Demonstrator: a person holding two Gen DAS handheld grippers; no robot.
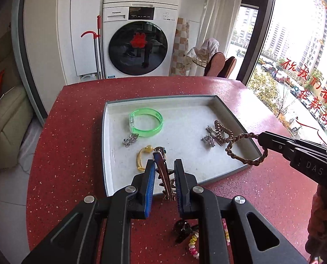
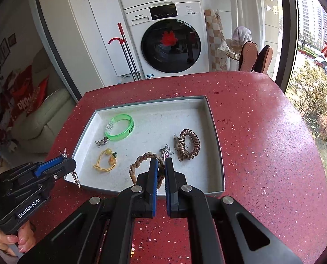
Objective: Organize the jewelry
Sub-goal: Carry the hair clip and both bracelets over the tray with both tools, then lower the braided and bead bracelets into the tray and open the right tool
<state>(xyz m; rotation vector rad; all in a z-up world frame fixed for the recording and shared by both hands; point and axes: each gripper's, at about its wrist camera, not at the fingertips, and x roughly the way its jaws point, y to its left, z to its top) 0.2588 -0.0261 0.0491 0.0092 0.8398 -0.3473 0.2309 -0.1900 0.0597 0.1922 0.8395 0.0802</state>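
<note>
My left gripper (image 1: 164, 164) is shut on a long toothed hair clip (image 1: 162, 169) with a blue top, held over the near edge of the grey-rimmed white tray (image 1: 106, 143). My right gripper (image 2: 161, 161) is shut on a brown braided bracelet (image 2: 139, 159), whose loop hangs over the tray's near right corner (image 1: 243, 136). In the right wrist view the left gripper (image 2: 72, 165) sits at the tray's near left corner, with the clip (image 2: 76, 179) sticking out on both sides of its tips. The right gripper (image 1: 260, 136) comes in from the right in the left wrist view.
Lying in the tray are a green bangle (image 1: 145, 122), a silver charm (image 1: 130, 139), a yellow cord bracelet (image 1: 141, 156), silver clips (image 1: 209, 138) and a brown spiral hair tie (image 1: 222, 132). A black clip and a coloured bead bracelet (image 1: 193, 242) lie on the red table under the left gripper.
</note>
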